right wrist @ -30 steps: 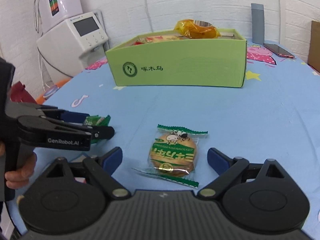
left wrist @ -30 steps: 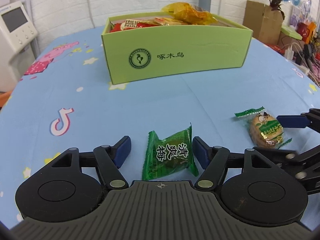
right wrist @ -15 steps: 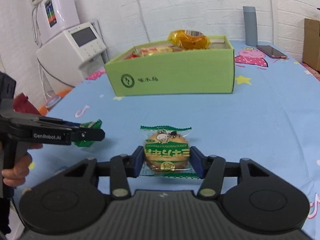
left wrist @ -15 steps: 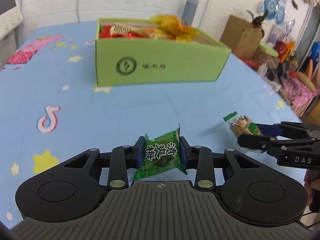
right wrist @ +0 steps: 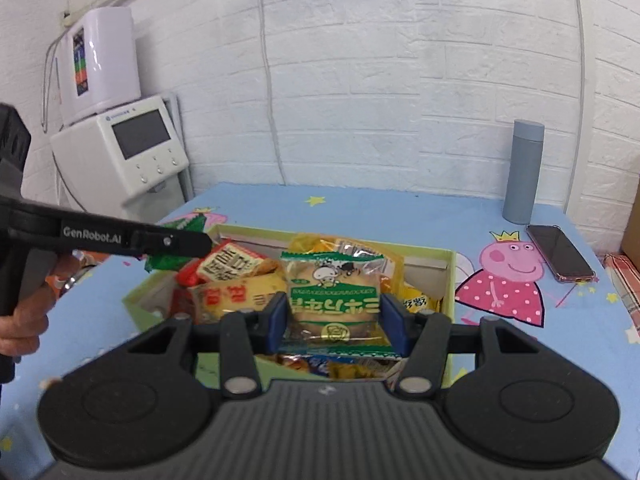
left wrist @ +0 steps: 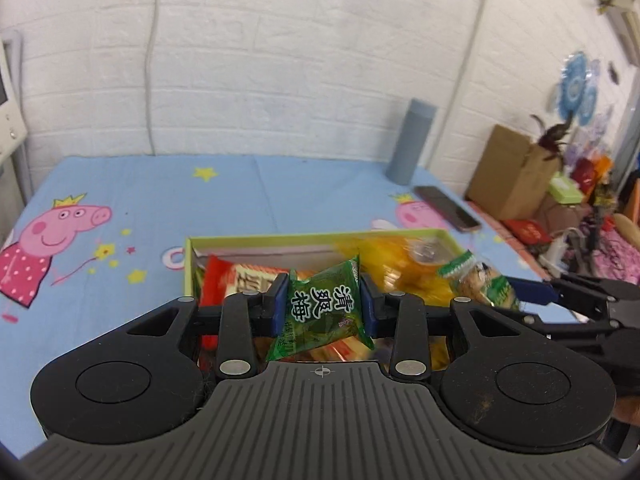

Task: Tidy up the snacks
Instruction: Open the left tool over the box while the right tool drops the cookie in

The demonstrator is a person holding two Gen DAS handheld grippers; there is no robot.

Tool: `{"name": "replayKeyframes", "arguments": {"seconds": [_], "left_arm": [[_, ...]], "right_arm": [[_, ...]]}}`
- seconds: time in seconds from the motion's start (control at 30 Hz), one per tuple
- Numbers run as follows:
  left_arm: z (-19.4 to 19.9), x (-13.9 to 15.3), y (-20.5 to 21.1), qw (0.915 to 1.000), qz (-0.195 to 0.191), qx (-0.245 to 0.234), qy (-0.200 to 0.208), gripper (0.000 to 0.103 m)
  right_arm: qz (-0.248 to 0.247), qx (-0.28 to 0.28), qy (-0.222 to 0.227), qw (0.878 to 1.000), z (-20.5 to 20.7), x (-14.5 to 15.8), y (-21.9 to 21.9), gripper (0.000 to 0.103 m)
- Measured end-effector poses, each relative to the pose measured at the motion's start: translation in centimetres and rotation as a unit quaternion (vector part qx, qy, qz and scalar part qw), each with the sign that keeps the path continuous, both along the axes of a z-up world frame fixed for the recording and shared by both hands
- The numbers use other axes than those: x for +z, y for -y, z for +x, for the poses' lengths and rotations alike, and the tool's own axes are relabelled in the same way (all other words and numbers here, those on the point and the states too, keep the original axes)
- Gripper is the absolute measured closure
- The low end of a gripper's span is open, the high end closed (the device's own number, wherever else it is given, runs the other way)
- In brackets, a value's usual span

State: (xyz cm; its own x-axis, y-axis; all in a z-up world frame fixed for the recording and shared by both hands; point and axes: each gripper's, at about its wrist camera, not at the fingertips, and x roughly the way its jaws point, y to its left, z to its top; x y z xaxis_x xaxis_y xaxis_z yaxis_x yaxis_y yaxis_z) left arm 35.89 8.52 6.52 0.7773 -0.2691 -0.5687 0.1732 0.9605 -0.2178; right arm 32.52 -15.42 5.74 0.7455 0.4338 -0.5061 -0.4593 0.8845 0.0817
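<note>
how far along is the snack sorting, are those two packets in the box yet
Not yet. Done: the green box already holds several snacks. In hand: the left gripper clamps the green plum candy, the right gripper the biscuit packet, both above the box. Left: release both inside.

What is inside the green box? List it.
The green box holds a pile of snacks: a red packet, yellow packets and a blue-printed wrapper. The held cookie pack and the right gripper cover the middle and the bottom.
</note>
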Motion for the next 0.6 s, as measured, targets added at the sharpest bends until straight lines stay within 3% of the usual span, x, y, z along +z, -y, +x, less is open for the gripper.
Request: {"name": "replayKeyframes", "arguments": {"seconds": [0.13,0.17,0.2,0.23,0.3,0.47,0.6], "left_arm": [[3.3,-3.6,0.5,0.999,0.029,0.006,-0.033,0.078],[3.1,-3.9,0.6,0.9992,0.034,0.004,-0.022,0.075],[2.8,-4.1,0.7,0.9991,0.041,0.001,-0.011,0.073],[2.5,-3.9,0.8,0.9989,0.046,0.003,-0.007,0.067],[1.6,-3.1,0.8,0.9989,0.044,0.014,0.003,0.057],[-3.0,0.1,0.6,0.9986,0.028,0.024,0.037,0.042],[-8.7,1.6,1.6,0.9978,0.026,0.031,0.053,0.036]], "right_arm": [[-0.034,0.005,-0.033,0.999,3.6,-3.6,-1.1,0.038],[-0.04,0.01,-0.029,0.999,3.8,-4.2,-1.2,0.035],[-0.054,0.011,-0.018,0.998,3.5,-4.4,-1.5,0.026],[-0.054,0.008,-0.016,0.998,3.4,-4.3,-1.5,0.026],[-0.039,0.01,-0.004,0.999,2.6,-3.5,-1.1,0.008],[-0.029,0.004,0.038,0.999,-1.9,-0.6,0.2,0.005],[-0.019,-0.001,0.031,0.999,-6.7,-0.2,1.4,0.005]]}}
